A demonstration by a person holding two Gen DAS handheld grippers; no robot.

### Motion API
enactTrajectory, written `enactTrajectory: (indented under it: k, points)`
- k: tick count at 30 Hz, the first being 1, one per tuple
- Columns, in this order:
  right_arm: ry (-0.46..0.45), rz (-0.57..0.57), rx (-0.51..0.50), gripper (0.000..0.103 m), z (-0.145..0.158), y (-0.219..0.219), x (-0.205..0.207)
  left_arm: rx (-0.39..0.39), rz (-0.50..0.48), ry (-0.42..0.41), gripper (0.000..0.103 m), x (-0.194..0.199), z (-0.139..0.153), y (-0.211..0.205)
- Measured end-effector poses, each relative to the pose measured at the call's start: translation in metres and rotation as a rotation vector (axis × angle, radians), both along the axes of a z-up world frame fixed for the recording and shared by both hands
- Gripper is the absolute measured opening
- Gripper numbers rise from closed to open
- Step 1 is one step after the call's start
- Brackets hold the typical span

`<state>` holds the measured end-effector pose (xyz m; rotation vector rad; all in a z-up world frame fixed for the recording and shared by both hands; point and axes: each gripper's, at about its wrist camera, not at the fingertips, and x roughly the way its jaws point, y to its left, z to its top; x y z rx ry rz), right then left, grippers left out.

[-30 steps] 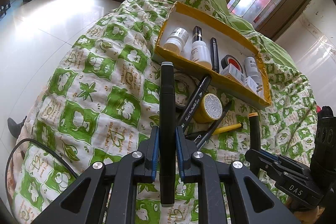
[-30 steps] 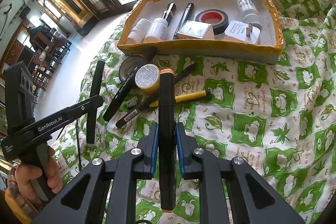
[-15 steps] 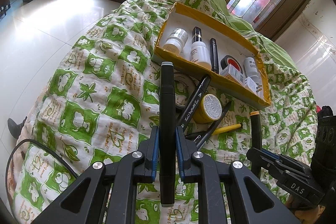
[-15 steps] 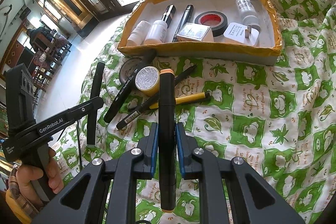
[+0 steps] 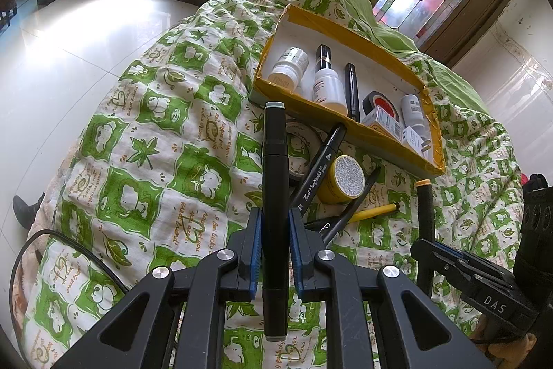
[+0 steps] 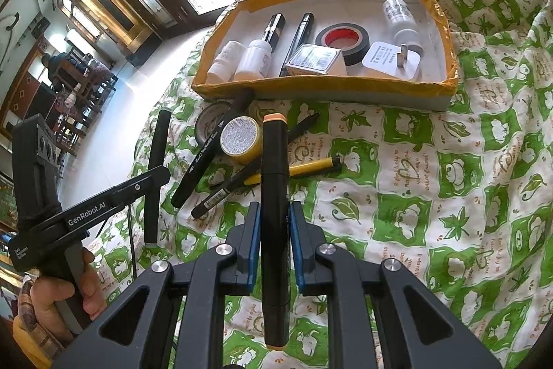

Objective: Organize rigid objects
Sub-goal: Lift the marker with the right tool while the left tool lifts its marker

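Observation:
My left gripper [image 5: 274,223] is shut on a black marker with grey end caps [image 5: 274,168], held above the green patterned cloth. My right gripper [image 6: 274,220] is shut on a black marker with orange end caps [image 6: 274,175]. Ahead stands a yellow-rimmed box [image 6: 321,85] [image 5: 349,121] holding white bottles, a black tube, a black pen, red-cored tape, a small carton and a plug. Between grippers and box lie a black marker [image 6: 207,158], a yellow tape roll [image 6: 241,140], a thin black pen [image 6: 255,165], a yellow pen [image 6: 304,166] and a clear tape roll [image 6: 211,120].
The cloth [image 6: 432,196] covers a rounded surface that drops off at the left to a shiny tiled floor [image 5: 52,57]. A black cable [image 5: 31,251] runs along the left edge. A hand [image 6: 62,296] holds the left gripper's handle. Windows and doors stand behind.

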<state>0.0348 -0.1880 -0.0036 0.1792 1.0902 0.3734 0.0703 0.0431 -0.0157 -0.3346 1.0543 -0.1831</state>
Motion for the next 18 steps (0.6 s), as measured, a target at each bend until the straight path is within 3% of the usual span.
enactTrajectory:
  k: [18]
  points:
    - [-0.016,-0.03,0.017,0.016,0.0054,-0.009,0.0019,0.01,-0.016,-0.015,0.014,0.0033,0.0048,-0.0009]
